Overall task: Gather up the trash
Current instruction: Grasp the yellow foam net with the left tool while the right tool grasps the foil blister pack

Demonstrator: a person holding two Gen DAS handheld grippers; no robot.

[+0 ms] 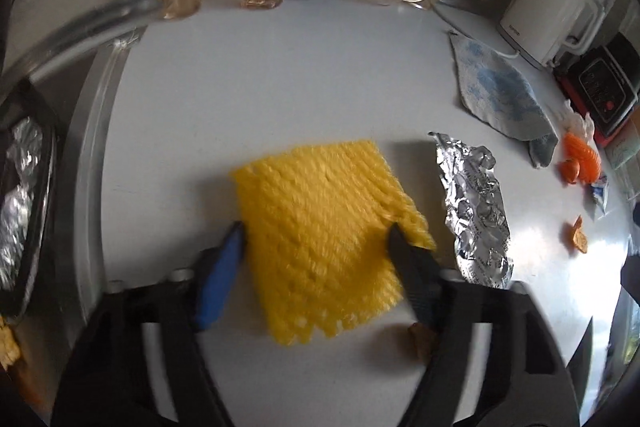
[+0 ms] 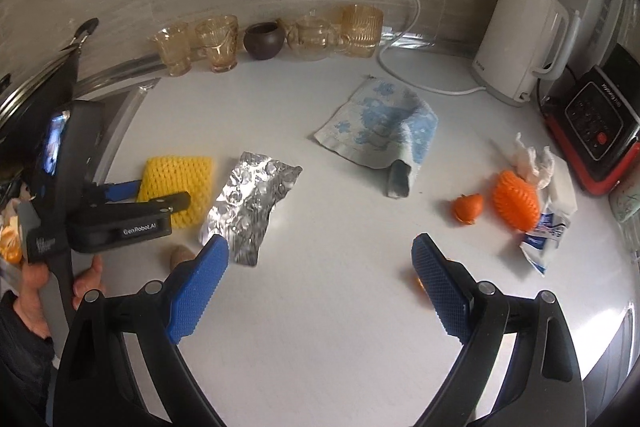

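A yellow foam net lies flat on the white counter. My left gripper straddles it, the blue pad at its left edge and the black finger over its right part. The net does not look squeezed. In the right wrist view the same gripper reaches in from the left over the net. Crumpled foil lies just right of the net. My right gripper hangs open over bare counter, its left fingertip near the foil. An orange net, orange peel, a wrapper and tissue lie at the right.
A blue-patterned cloth lies mid-counter. Amber glasses and a dark pot line the back wall. A white kettle and a red-and-black appliance stand at the right. A dark tray with foil sits at the left.
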